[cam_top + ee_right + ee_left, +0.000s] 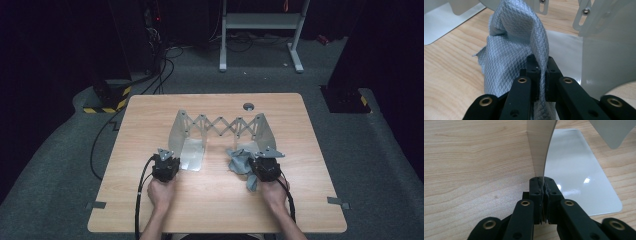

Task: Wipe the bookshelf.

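Note:
A metal extendable rack [220, 125] with a scissor lattice stands open across the middle of the wooden table [210, 200]. My left gripper [167, 159] is at the rack's left end plate. In the left gripper view the jaws [541, 180] are shut on the near edge of the upright plate [539, 145], beside its flat base [579, 170]. My right gripper [257, 161] is at the rack's right end, shut on a grey-blue cloth [239, 162]. In the right gripper view the diamond-weave cloth [516, 37] bunches up from the closed gripper [541, 58], next to the right end plate [604, 55].
A round cable hole [248, 106] sits near the table's far edge. Black cables [100, 145] trail over the grey floor at the left. A white desk frame [260, 30] stands behind the table. Tape tabs [337, 201] mark the table's near corners.

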